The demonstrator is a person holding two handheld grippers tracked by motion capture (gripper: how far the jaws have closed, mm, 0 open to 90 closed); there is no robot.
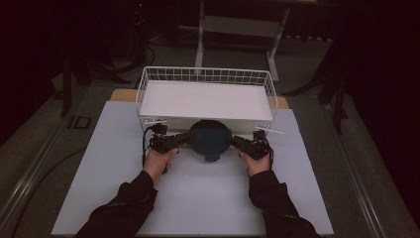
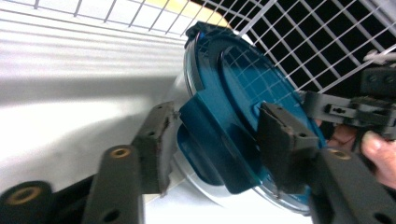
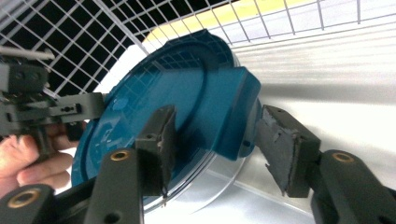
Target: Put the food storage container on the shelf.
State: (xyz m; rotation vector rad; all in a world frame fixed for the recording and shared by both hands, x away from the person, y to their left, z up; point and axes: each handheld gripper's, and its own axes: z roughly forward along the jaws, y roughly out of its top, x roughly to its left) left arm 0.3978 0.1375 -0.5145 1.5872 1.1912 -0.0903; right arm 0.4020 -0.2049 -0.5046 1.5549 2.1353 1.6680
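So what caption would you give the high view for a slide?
Two hand-held grippers, left and right, flank a round blue-lidded container before a white wire basket on a white table.

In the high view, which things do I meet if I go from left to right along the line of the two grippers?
Bare white table surface → left gripper → round blue-lidded container → right gripper → bare white table surface again.

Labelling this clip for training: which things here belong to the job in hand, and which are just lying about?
In the job:
round blue-lidded container
left gripper
right gripper
white wire basket, likely

Lying about:
white table cover
metal frame behind the table
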